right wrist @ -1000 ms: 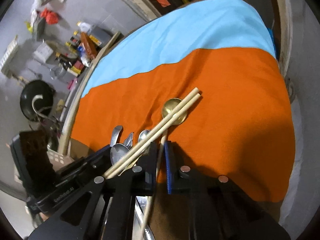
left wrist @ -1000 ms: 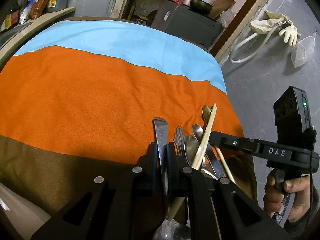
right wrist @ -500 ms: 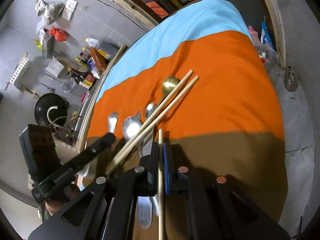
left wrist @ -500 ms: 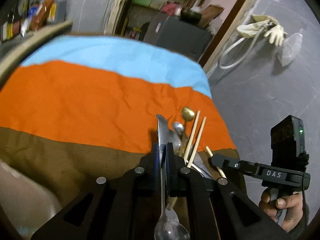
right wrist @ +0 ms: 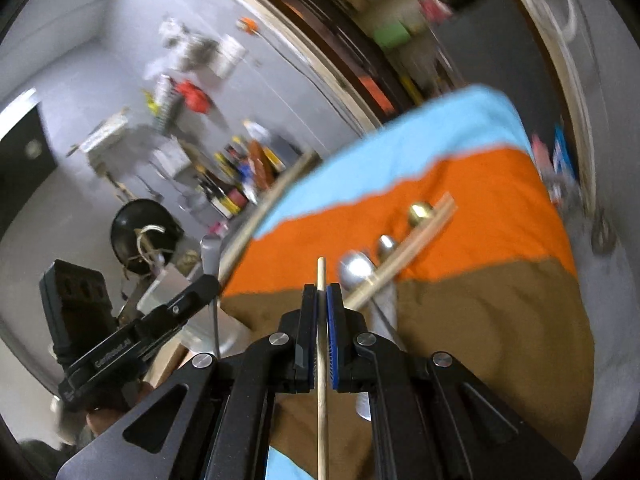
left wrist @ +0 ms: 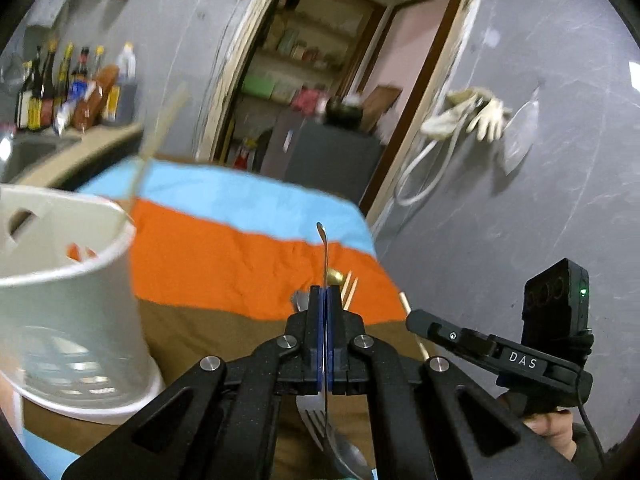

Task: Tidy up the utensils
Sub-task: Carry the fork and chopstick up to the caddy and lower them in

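Note:
My left gripper [left wrist: 325,292] is shut on a steel fork [left wrist: 324,248], held above the table with its handle pointing forward and its tines [left wrist: 316,426] behind the jaws. My right gripper [right wrist: 321,292] is shut on a wooden chopstick [right wrist: 321,340], also lifted. It shows at the right of the left wrist view [left wrist: 424,322]. A white utensil holder [left wrist: 68,300] stands at the left with a chopstick [left wrist: 156,140] in it. On the cloth lie two chopsticks [right wrist: 404,256], steel spoons [right wrist: 356,268] and a gold spoon [right wrist: 420,211].
The table is covered by a blue, orange and brown striped cloth [left wrist: 224,264]. A counter with bottles [left wrist: 68,84] is at the back left, a doorway with shelves [left wrist: 320,80] behind the table. The table's right edge drops to a grey floor [left wrist: 500,240].
Both grippers have lifted off the pile and tilted up, the left with the fork, the right with the chopstick. The left has swung left, bringing the white holder into view.

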`<state>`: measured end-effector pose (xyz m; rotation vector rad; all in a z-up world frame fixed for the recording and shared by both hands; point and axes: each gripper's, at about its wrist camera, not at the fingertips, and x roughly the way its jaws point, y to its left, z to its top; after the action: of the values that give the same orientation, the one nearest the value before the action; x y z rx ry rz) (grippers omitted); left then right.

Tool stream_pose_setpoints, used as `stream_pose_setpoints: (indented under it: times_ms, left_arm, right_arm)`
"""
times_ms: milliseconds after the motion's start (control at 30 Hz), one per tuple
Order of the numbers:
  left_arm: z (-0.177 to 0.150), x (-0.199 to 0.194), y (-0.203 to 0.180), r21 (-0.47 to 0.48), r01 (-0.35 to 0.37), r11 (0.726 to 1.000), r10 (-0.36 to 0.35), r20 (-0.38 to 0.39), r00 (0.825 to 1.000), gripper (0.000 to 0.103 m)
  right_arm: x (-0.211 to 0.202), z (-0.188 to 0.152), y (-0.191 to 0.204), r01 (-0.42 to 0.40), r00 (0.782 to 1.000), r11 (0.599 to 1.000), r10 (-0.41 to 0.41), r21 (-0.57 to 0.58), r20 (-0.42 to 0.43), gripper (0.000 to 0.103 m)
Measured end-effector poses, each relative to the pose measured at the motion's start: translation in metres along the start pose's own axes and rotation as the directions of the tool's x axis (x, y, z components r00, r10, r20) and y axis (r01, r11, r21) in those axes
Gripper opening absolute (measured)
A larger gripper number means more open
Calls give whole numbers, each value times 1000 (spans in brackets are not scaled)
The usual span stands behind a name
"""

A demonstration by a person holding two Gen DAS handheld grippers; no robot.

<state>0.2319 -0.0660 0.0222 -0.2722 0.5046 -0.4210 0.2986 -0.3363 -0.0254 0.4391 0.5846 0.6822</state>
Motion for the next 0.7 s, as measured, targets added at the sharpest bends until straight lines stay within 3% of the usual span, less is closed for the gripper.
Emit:
stream_pose_setpoints:
  times_ms: [167, 300, 567, 700]
  left_arm:
    - [13, -37, -2, 21, -4, 1000, 2, 121, 993, 0]
    - [29, -72, 0, 37, -9, 999, 1, 222, 975, 0]
    - [74, -131, 31, 52, -61, 997, 43, 295, 955, 0]
    - [92, -156, 61, 33, -113, 993, 96, 333, 938, 0]
  right_arm:
    - [-9, 4, 46, -33, 989, 989, 54, -143, 139, 3]
    - [-11, 12, 85, -66, 964, 968, 124, -241, 234, 3]
    - [23, 35, 161, -157, 891, 918, 291, -365, 349, 3]
    - [46, 40, 185, -168, 857, 907, 328, -387, 397, 3]
